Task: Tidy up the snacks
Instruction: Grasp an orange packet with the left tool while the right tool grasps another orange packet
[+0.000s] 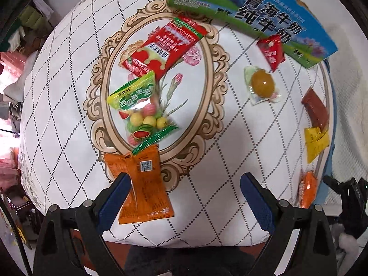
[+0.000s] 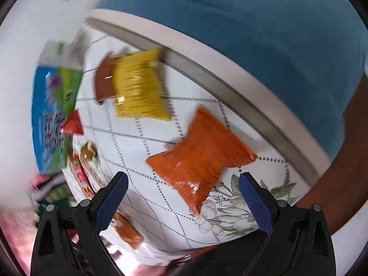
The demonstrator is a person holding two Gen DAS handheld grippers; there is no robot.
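The left tongs (image 1: 184,195) are open, fingers spread wide over the near edge of the round surface (image 1: 207,138), which carries a white cloth with a diamond grid and an oval ornamental frame. An orange packet (image 1: 142,184) lies beside the left finger (image 1: 112,202), overlapped by its tip in this view; whether they touch cannot be told. The packet is not between the fingers. Just beyond it lies a green candy bag (image 1: 140,110), its near end overlapping the orange packet. Farther on, a red bag (image 1: 161,46) lies inside the oval frame, touching the green bag's far end.

At the far right stands a milk carton (image 1: 253,7). A small red packet (image 1: 272,51) lies against its near side. Near it lies a jelly cup (image 1: 262,84). Along the right edge lie a brown packet (image 1: 316,108), a yellow packet (image 1: 316,142) touching it, and a second orange packet (image 1: 307,189), apart from them.

The right tongs (image 2: 184,195) are open and hold nothing. The right wrist view is motion-blurred. The second orange packet (image 2: 200,161) lies just ahead of the open fingers, on the surface (image 2: 149,149). Beyond it, the yellow packet (image 2: 140,85) overlaps the brown packet (image 2: 103,82). The milk carton (image 2: 55,110) stands at the far left. A blue seat (image 2: 241,34) stands beyond the surface's rim.
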